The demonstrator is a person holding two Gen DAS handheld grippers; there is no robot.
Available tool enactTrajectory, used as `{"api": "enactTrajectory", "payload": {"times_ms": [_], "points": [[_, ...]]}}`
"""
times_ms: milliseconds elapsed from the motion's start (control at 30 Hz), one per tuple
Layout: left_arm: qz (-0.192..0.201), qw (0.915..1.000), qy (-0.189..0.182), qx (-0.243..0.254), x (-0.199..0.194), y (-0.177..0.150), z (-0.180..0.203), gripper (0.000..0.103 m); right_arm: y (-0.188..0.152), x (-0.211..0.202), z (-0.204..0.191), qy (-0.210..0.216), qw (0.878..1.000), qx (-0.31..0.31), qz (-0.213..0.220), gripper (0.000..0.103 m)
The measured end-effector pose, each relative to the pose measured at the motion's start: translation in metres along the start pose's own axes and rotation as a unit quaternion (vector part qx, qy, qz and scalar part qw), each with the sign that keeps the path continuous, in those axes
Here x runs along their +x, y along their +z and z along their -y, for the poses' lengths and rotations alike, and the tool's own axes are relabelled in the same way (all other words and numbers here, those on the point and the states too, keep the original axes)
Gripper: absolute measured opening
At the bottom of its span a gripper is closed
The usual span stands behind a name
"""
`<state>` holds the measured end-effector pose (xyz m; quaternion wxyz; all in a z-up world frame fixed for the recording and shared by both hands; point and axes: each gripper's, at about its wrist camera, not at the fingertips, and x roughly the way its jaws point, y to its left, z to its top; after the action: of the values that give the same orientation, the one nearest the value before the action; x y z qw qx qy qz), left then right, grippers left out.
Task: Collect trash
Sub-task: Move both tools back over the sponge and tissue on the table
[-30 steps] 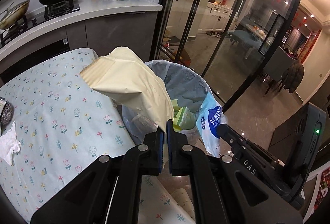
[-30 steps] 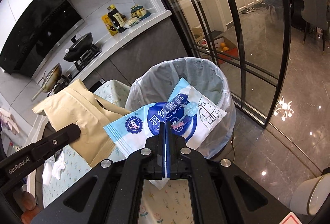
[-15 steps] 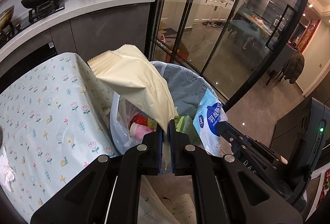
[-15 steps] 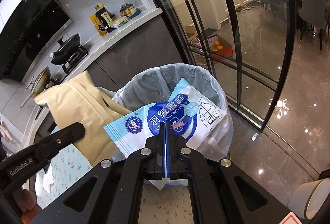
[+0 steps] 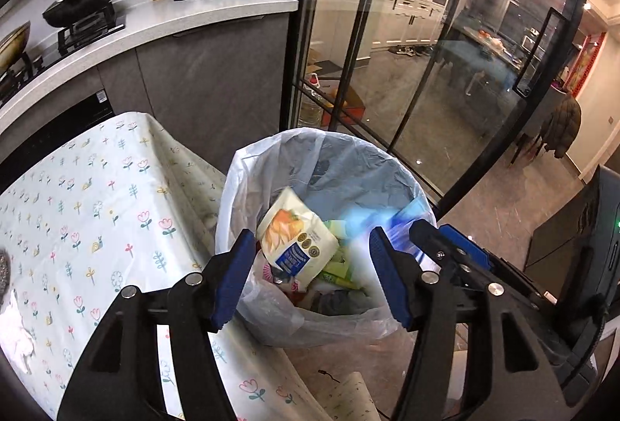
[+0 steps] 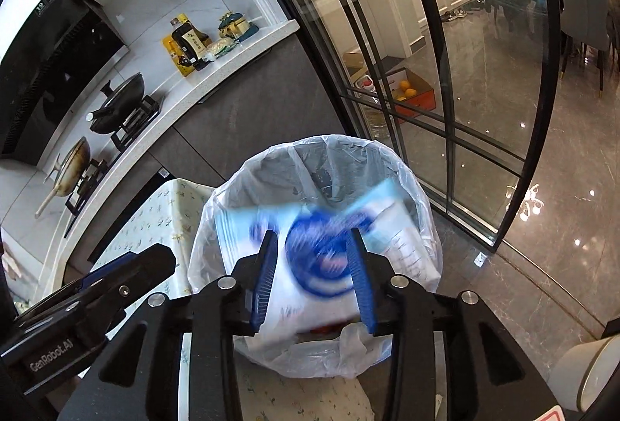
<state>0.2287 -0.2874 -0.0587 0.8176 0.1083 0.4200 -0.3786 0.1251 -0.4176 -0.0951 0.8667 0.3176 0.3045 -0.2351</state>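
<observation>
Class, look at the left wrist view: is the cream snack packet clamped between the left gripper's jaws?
No. The left gripper has its jaws opening, and the cream snack packet lies loose in the lined trash bin.

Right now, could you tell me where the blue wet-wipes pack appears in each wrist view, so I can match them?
Left wrist: the wipes pack is a blurred blue streak at the bin's right rim, beyond the opening left gripper.
Right wrist: the pack fills the centre, blurred, over the bin mouth, loose between the opening right gripper jaws.
Shared landmark: the white-lined bin.
</observation>
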Motion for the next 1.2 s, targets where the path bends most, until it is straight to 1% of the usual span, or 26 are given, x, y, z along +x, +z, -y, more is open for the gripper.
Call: {"api": "enactTrajectory", "payload": {"times_ms": [167, 433, 500, 800, 833, 900, 933, 1000, 1133, 1200], "points": [[0.007, 0.9999, 0.007, -0.012, -0.01, -0.003, -0.007, 0.063, -0.003, -0.003, -0.003, 0.007, 1.0, 0.0, -0.002, 0.037], [0.024, 0.9993, 0.018, -0.021, -0.033, -0.011, -0.018, 0.063, -0.016, -0.018, -0.016, 0.018, 1.0, -0.007, -0.003, 0.037], [0.028, 0.9991, 0.023, -0.024, -0.038, -0.012, -0.02, 0.064, -0.02, -0.023, -0.021, 0.021, 1.0, -0.011, -0.004, 0.041], [0.044, 0.997, 0.042, -0.047, -0.065, -0.026, -0.045, 0.065, -0.045, -0.042, -0.054, 0.034, 0.998, -0.042, -0.01, 0.043], [0.045, 0.9967, 0.044, -0.051, -0.069, -0.028, -0.048, 0.065, -0.047, -0.044, -0.058, 0.035, 0.998, -0.045, -0.011, 0.043], [0.049, 0.9962, 0.046, -0.054, -0.075, -0.031, -0.055, 0.065, -0.053, -0.048, -0.066, 0.037, 0.998, -0.051, -0.01, 0.051], [0.051, 0.9959, 0.048, -0.056, -0.079, -0.033, -0.058, 0.065, -0.055, -0.05, -0.071, 0.037, 0.998, -0.054, -0.01, 0.052], [0.055, 0.9953, 0.052, -0.061, -0.087, -0.038, -0.065, 0.065, -0.061, -0.053, -0.079, 0.039, 0.997, -0.062, -0.011, 0.053], [0.062, 0.9933, 0.061, -0.076, -0.102, -0.05, -0.082, 0.069, -0.072, -0.059, -0.1, 0.044, 0.996, -0.078, -0.014, 0.054], [0.064, 0.9923, 0.065, -0.083, -0.109, -0.056, -0.092, 0.07, -0.078, -0.061, -0.11, 0.048, 0.995, -0.085, -0.016, 0.056]]}}
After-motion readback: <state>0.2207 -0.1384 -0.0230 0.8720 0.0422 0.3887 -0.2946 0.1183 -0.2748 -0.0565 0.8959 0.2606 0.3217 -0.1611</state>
